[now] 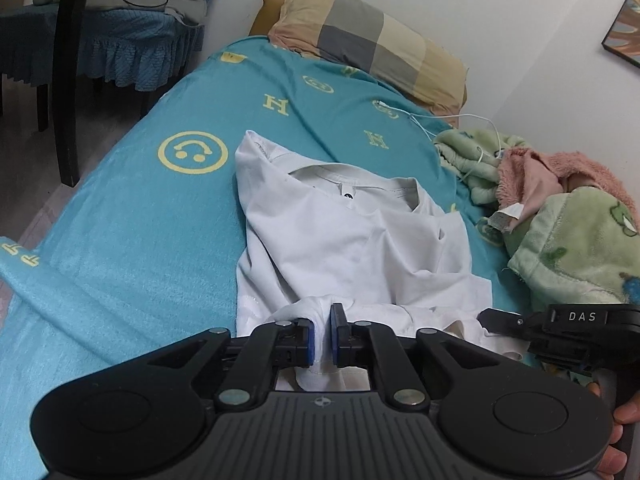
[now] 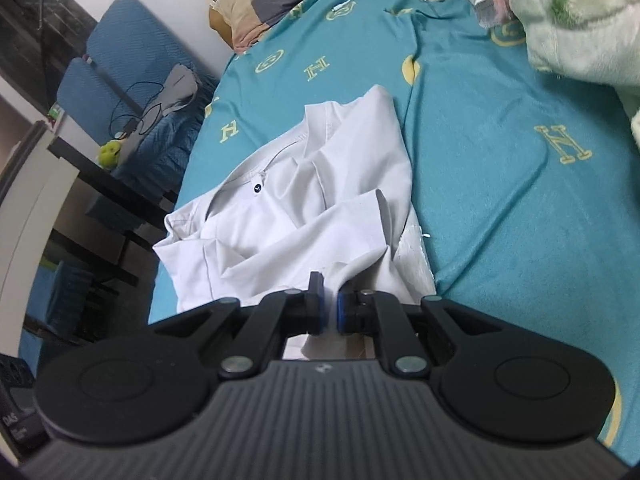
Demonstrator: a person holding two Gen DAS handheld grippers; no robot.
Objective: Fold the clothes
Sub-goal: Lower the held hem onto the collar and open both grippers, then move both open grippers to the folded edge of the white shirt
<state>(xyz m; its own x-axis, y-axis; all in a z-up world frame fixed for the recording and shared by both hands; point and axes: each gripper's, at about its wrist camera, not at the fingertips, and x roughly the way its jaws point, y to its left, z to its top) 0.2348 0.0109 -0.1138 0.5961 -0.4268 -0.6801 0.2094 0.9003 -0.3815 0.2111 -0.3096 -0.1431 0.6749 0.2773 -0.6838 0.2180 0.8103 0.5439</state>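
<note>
Pinching white shirt (image 1: 352,240) hem: left hand-held gripper (image 1: 322,330), right hand-held gripper (image 2: 329,306), both clamped.

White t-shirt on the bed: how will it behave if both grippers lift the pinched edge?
The white t-shirt is probably floppy: it lies creased, bunching where the left gripper and right gripper pinch it. Likely light, thin cloth. It may drag on the teal bedsheet rather than slide.

"DAS" on right gripper (image 1: 496,320); "H"s on bedsheet (image 1: 140,240)

Both claws (image 1: 321,328) (image 2: 328,306) nearly closed
</note>
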